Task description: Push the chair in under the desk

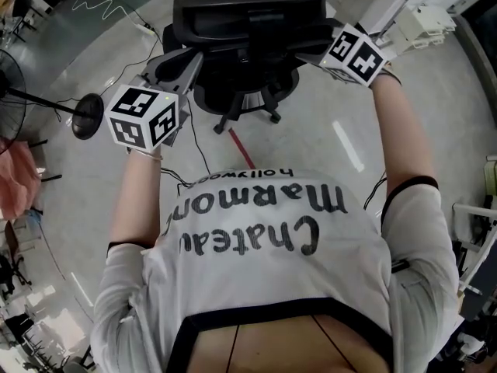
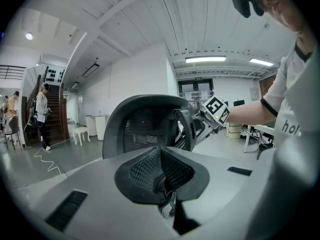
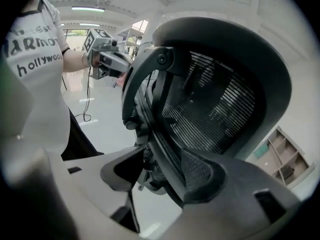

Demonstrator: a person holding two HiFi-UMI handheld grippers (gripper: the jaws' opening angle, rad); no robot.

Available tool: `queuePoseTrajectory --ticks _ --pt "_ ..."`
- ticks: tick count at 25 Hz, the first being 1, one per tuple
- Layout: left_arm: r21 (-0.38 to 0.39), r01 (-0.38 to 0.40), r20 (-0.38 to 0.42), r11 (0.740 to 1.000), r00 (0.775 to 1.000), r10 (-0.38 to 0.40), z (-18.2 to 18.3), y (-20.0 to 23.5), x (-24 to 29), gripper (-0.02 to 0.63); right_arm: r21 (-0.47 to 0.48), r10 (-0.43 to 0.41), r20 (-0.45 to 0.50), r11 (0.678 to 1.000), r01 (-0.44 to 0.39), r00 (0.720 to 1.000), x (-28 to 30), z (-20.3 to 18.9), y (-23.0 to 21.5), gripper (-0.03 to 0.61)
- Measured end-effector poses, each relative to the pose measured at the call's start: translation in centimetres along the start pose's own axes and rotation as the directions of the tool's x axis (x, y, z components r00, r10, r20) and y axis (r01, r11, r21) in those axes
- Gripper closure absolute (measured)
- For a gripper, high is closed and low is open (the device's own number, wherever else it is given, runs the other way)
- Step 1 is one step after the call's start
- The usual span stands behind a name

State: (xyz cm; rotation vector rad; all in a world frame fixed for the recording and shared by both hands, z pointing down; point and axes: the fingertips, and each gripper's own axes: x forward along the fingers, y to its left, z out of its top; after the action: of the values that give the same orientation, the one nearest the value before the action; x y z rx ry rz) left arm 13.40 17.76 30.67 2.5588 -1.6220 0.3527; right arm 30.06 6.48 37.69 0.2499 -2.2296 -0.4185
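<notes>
all I'm seeing here: black chair with a mesh back, pale grey shiny floor, white shirt with black lettering

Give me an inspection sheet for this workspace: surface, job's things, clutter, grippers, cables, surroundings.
Surface: glossy grey floor with a red line; no tabletop seen.
Job's things: black mesh chair, upright on its wheeled base; no other job item seen.
Clutter: black round-based stand, left of the chair.
Grippers: left gripper shut and empty, at the chair's left side; right gripper open, the chair back's edge between its jaws.
Cables: black cable on the floor between person and chair; white cable farther left.
Surroundings: white shelf unit; a person by the stairs.
</notes>
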Motion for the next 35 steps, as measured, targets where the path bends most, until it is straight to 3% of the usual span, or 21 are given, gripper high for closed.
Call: queuePoseTrajectory --ticks 2,5,8,9,11,12,16,19,25,27,32,35 --pt "0.012 -0.009 -0.007 1.0 1.0 0.009 -0.3 0.3 0.2 0.594 0.103 -0.004 0.057 0.995 -0.002 0.998 0.0 0.1 -0.8 0.382" --pt "0.034 -0.005 -0.021 0.999 1.0 0.005 -0.7 0.1 0.5 0.594 0.2 0.0 0.113 0.979 -0.022 0.994 -0.1 0.2 -1.4 0.394" --pt "0.066 0.012 -0.032 0.998 0.999 -0.01 -0.7 -0.3 0.7 0.591 0.164 -0.012 0.055 0.986 0.003 0.998 0.0 0.1 -1.2 0.391" --pt "0.08 0.02 -0.036 0.997 0.999 -0.017 -0.7 -0.3 0.8 0.565 0.141 -0.014 0.025 0.99 0.011 1.0 0.1 0.1 -1.1 0.391" --pt "0.117 0.047 -0.058 0.992 0.997 -0.041 -0.8 -0.5 0.9 0.447 0.098 -0.013 -0.029 0.995 0.016 0.999 0.2 0.2 -1.0 0.391" --pt "0.139 0.064 -0.077 0.988 0.996 -0.053 -1.0 -0.7 1.0 0.43 0.085 -0.009 -0.049 0.996 0.013 0.999 0.3 0.2 -0.9 0.391" --pt "0.245 0.084 -0.15 0.966 0.987 -0.048 -1.7 -0.6 2.1 0.414 0.06 0.034 -0.084 0.998 -0.029 0.996 0.4 0.1 -0.2 0.354" --pt "0.346 0.083 -0.21 0.934 0.978 -0.009 -2.0 0.1 3.3 0.414 0.049 0.043 -0.095 0.998 -0.039 0.994 0.7 -0.1 0.0 0.345" --pt "0.538 0.147 -0.359 0.83 0.931 0.068 -4.2 0.9 4.9 0.416 0.031 0.018 -0.126 0.999 -0.014 0.992 1.0 0.6 0.6 0.36" --pt "0.551 0.158 -0.388 0.82 0.918 0.083 -4.9 1.1 5.6 0.417 0.048 0.01 -0.12 0.999 -0.004 0.993 1.1 0.7 0.6 0.366" --pt "0.495 0.181 -0.407 0.85 0.913 0.042 -5.4 1.8 6.3 0.428 0.033 -0.028 -0.11 0.999 0.032 0.994 1.6 0.7 0.1 0.388" --pt "0.497 0.208 -0.412 0.843 0.911 0.018 -5.0 2.0 6.2 0.428 0.015 -0.036 -0.128 0.999 0.038 0.991 1.4 1.1 0.6 0.378"
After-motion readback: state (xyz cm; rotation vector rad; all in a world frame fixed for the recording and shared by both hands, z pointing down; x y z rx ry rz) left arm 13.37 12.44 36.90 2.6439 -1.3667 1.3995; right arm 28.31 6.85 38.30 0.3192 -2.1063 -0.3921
